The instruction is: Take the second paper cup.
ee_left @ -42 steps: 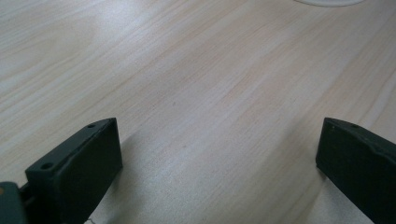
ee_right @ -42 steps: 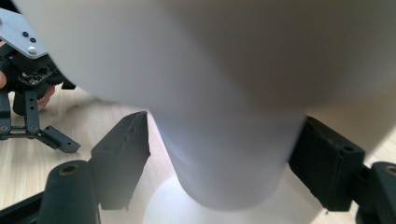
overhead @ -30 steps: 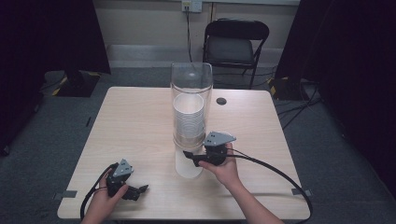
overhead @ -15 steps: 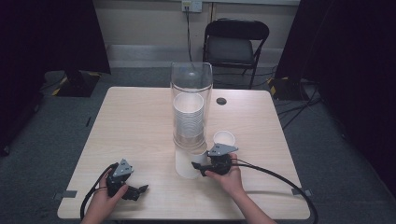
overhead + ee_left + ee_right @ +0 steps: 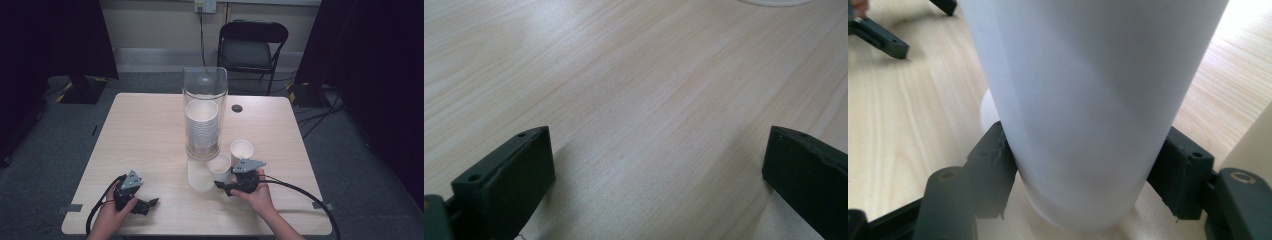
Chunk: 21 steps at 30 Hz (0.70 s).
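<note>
A tall clear tube (image 5: 204,90) stands mid-table with a stack of white paper cups (image 5: 202,122) inside, above a white base (image 5: 199,179). My right gripper (image 5: 223,184) is shut on a single white cup (image 5: 219,166) just right of that base. In the right gripper view that cup (image 5: 1088,90) sits upright between the jaws of the right gripper (image 5: 1083,167), which press on its lower wall. A second loose cup (image 5: 241,150) stands upright behind it. My left gripper (image 5: 148,203) rests open near the front left edge. In the left gripper view its jaws (image 5: 656,165) are wide apart over bare wood.
The light wooden table (image 5: 140,135) has a small dark disc (image 5: 237,108) at the back right. A black folding chair (image 5: 252,47) stands beyond the far edge. Cables trail from both grippers off the front edge. The left half of the table holds nothing else.
My right gripper has drawn back from under the tube toward the front edge, and a white cup now shows in its jaws. The left gripper has not moved.
</note>
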{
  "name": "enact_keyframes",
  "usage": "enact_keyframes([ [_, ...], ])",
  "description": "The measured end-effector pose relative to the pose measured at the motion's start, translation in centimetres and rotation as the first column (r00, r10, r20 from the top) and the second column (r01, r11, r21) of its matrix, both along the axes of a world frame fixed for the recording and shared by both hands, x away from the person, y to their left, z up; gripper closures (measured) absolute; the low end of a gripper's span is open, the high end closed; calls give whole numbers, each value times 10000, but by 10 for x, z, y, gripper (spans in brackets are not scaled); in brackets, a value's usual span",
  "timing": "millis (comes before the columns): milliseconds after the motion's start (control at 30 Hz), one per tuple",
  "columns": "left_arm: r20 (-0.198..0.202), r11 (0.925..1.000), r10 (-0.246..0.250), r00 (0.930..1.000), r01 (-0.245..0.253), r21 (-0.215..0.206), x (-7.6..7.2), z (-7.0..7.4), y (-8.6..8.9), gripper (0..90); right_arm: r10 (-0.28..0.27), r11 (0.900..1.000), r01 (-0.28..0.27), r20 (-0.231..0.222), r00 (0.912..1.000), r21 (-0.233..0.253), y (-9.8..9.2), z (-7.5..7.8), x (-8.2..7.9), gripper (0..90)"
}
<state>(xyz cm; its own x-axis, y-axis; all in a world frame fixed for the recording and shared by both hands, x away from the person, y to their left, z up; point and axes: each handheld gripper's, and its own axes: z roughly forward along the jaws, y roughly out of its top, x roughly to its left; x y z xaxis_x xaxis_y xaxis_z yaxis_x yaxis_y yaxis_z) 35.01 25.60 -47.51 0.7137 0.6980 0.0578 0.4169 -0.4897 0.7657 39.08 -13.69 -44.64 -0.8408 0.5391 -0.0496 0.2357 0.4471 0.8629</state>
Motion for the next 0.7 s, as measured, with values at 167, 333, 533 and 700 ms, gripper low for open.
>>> enact_keyframes([
  [167, 1, 10000, 1, 10000, -1, -1, 0, 0, 0, 0, 65, 9999, -63, -215, 9997, 86, -8, 0, -6, 332],
  [333, 1, 10000, 0, 10000, 0, -2, 0, 0, 0, 0, 142, 9996, -147, -212, 9997, -230, -16, -4, -12, 330],
  [533, 0, 10000, 0, 10000, 0, 2, 0, 0, 0, 0, -98, 9994, 84, -431, 9990, -334, -32, -10, -15, 328],
  [700, 1, 10000, 2, 10000, -2, -1, 0, 0, 0, 0, -174, 9992, 156, -491, 9986, -381, -42, -11, -15, 324],
])
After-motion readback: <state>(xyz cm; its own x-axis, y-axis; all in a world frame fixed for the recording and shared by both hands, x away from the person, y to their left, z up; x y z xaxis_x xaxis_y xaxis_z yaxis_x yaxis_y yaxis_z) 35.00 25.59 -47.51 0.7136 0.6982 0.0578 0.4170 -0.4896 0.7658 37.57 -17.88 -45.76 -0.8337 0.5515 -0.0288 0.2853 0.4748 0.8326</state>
